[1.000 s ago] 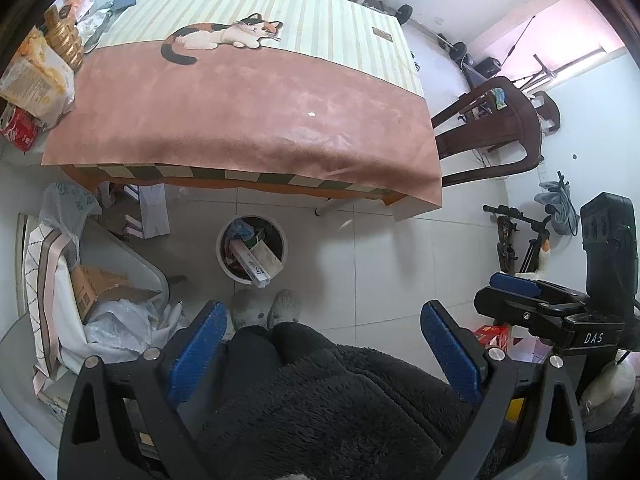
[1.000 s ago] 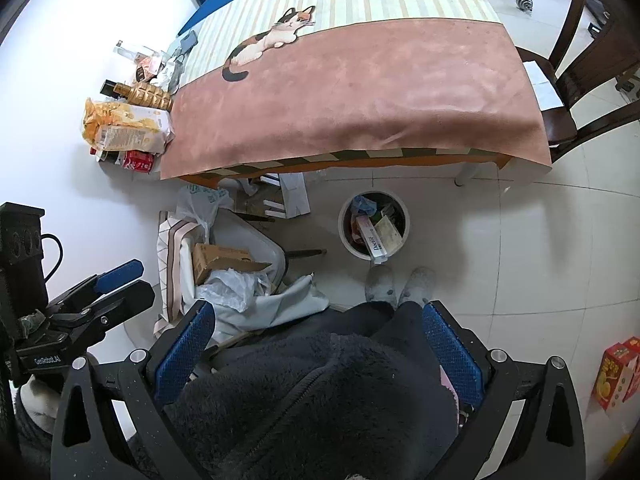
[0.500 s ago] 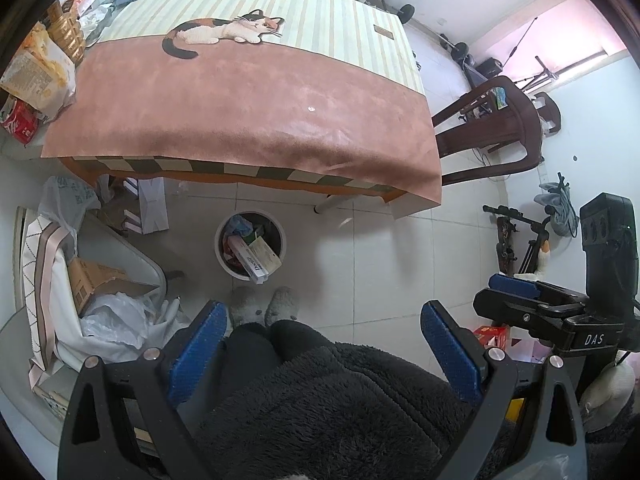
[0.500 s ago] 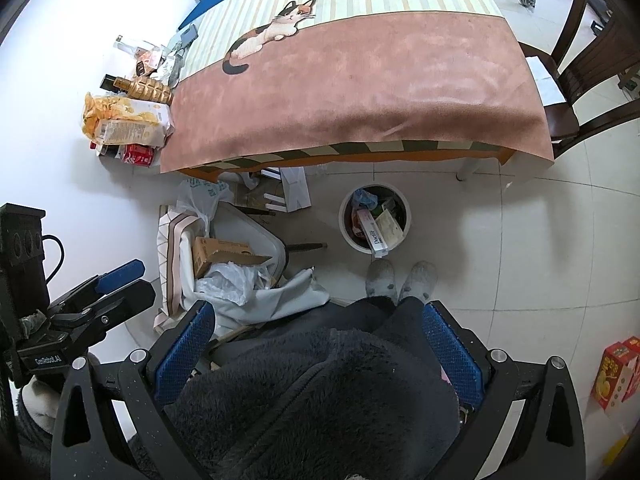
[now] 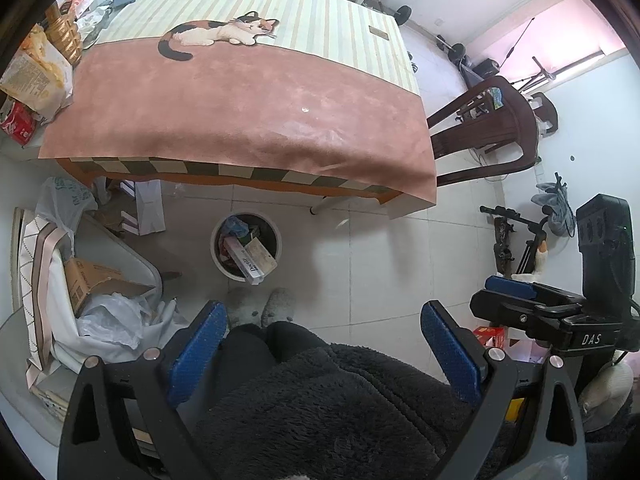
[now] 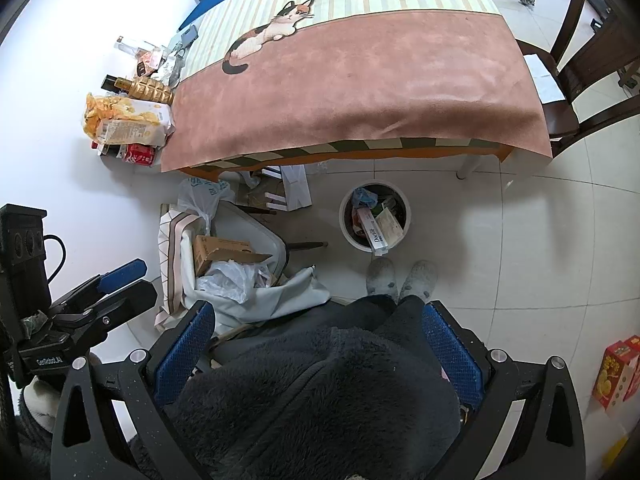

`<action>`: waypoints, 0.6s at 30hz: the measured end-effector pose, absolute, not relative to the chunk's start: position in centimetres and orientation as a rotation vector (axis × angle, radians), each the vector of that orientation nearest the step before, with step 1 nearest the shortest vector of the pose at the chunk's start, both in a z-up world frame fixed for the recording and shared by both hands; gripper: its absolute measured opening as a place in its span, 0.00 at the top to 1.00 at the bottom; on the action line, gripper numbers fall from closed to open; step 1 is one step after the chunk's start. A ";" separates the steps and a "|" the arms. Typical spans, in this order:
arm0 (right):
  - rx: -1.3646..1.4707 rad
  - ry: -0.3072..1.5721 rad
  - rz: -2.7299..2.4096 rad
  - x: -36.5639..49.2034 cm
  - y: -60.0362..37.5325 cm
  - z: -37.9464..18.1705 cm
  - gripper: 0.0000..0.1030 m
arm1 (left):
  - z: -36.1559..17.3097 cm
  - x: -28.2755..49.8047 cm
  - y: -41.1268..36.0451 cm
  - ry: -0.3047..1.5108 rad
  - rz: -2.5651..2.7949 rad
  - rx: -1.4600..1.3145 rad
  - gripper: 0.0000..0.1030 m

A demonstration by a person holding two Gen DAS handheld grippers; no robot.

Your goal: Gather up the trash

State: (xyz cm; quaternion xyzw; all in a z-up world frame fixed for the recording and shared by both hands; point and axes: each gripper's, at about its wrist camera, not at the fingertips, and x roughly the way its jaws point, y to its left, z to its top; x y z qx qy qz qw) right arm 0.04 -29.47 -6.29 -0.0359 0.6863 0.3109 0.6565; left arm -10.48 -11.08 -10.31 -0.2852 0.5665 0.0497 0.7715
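Note:
A white round trash bin [image 5: 219, 257] stands on the tiled floor in front of the table, holding boxes and wrappers; it also shows in the right wrist view [image 6: 347, 232]. My left gripper [image 5: 324, 342] is open and empty, held high above the person's dark fleece and legs. My right gripper [image 6: 318, 342] is open and empty, likewise high over the body. Each gripper shows in the other's view, the right [image 5: 520, 300] and the left [image 6: 116, 284], fingers close together there. A tiny white scrap [image 5: 305, 109] lies on the brown tablecloth.
The table [image 5: 248, 92] has a brown and striped cloth with a cat print. Snack bags, a bottle and cans [image 6: 128, 120] sit at its left end. A chair with a cardboard box and plastic bags [image 6: 224, 256] stands left of the bin. Dark wooden chairs [image 5: 492, 132] stand right.
Both views have shifted slightly; the table and bin sit a little differently in frame. Both grippers stay open and empty.

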 end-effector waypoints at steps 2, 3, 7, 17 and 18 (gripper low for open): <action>-0.078 1.554 0.704 -0.1 -29.6 -6.3 0.00 | -10.3 -10.4 -11.2 1.226 0.103 -0.617 0.03; -0.078 1.554 0.704 -0.1 -29.6 -6.2 0.00 | -10.2 -10.3 -11.3 1.226 0.100 -0.618 0.03; -0.077 1.554 0.703 -0.1 -29.6 -6.3 0.00 | -10.3 -10.1 -11.4 1.225 0.097 -0.622 0.03; -0.069 1.560 0.702 -0.1 -30.0 -6.3 0.00 | -10.2 -10.1 -11.6 1.228 0.092 -0.624 0.03; -0.068 1.560 0.701 -0.2 -30.0 -6.3 0.00 | -10.2 -10.2 -11.6 1.229 0.091 -0.621 0.03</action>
